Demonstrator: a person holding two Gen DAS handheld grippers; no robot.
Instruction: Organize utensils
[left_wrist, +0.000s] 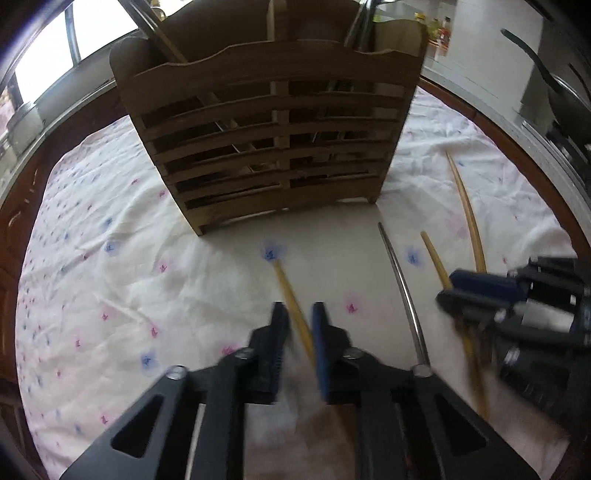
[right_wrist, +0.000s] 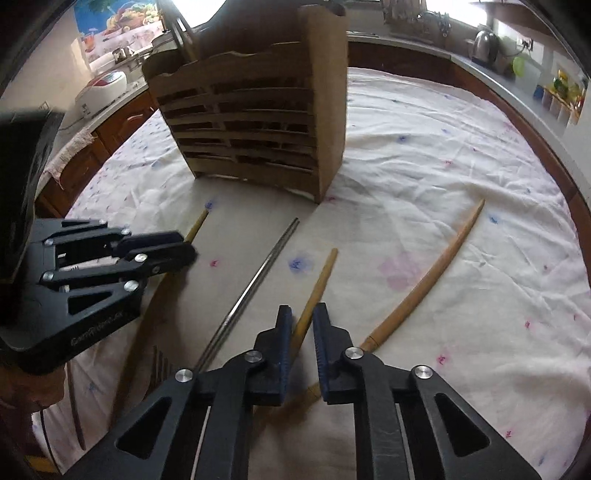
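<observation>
The left gripper (left_wrist: 300, 314) pinches a bamboo chopstick (left_wrist: 286, 284) in narrow jaws; its tip points toward the wooden holder (left_wrist: 266, 147). The right gripper (right_wrist: 303, 314) likewise pinches a second chopstick (right_wrist: 319, 284), lying the same way on the cloth-covered desk (right_wrist: 443, 166). A metal chopstick (right_wrist: 258, 273) lies between them. The holder stands upright; utensil handles rise from it.

Floral tablecloth (right_wrist: 424, 155) (rumpled), kettle (right_wrist: 485, 44), rice cooker (right_wrist: 105, 86).

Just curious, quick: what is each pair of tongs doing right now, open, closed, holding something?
Left tongs: closed on a wooden chopstick.
Right tongs: closed on another wooden chopstick.
</observation>
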